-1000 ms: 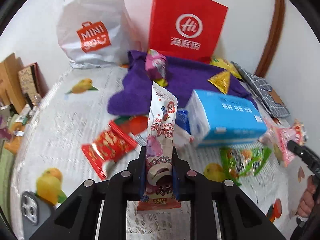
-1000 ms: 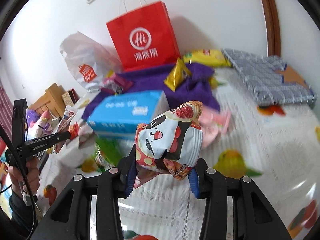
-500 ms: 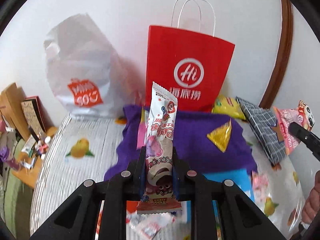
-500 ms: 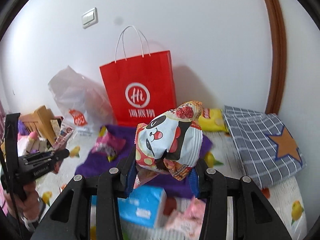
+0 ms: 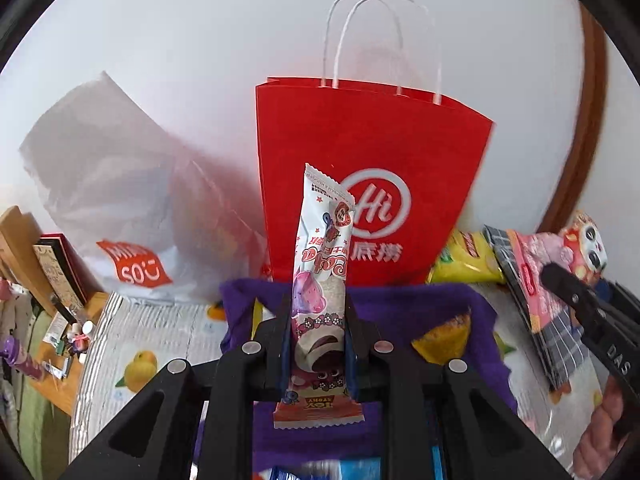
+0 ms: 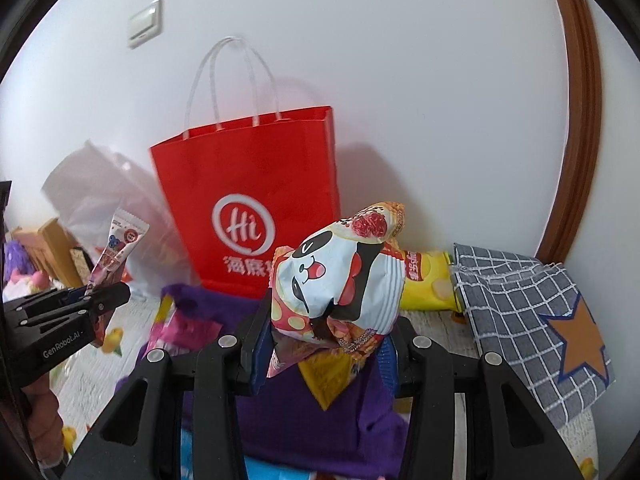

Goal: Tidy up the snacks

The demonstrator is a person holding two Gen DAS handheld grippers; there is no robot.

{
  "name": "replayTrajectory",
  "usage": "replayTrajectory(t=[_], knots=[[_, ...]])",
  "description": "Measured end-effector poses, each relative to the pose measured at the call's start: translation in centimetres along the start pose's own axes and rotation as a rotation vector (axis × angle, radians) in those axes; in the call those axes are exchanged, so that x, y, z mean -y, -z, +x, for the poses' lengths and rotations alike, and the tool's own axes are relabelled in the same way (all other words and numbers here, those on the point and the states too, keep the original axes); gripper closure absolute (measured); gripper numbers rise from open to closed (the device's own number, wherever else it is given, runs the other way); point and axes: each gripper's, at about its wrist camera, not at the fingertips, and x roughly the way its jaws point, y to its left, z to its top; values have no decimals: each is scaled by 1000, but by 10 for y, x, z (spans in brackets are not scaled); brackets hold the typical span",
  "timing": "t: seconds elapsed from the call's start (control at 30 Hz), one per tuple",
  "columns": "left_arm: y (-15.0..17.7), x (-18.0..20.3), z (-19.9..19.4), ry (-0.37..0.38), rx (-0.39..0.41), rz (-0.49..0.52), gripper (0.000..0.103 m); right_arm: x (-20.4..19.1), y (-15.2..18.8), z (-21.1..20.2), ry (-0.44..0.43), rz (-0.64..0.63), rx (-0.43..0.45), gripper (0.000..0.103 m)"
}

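Snacks sit clamped in both of your grippers, held up in front of the red paper bag (image 5: 372,184).

Your left gripper (image 5: 316,344) pinches a long white-and-pink wrapper (image 5: 320,264) upright between its fingers; your right gripper (image 6: 324,344) grips a crumpled panda-print packet (image 6: 340,276). Beyond them the red paper bag stands against the wall on the bed, with a purple cloth (image 6: 304,412) at its foot. A yellow chip bag (image 6: 432,284) lies just beside a checked pillow (image 6: 532,316), and a white plastic bag (image 5: 120,208) slumps to the left.

Both grippers (image 5: 316,344) (image 6: 320,344) clamped, raised.
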Motion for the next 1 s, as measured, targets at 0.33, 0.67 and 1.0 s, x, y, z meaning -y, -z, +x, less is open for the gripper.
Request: replayTrajectory(t=[0.33, 0.67, 1.0], knots=[[4, -19, 46, -12, -127, -42, 83, 3, 14, 35, -35, -109, -85, 59], [4, -43, 56, -5, -161, -135, 83, 20, 25, 65, -13, -57, -175, 59], [1, -55, 49, 11, -152, -177, 83, 14, 28, 67, 3, -90, -193, 59]])
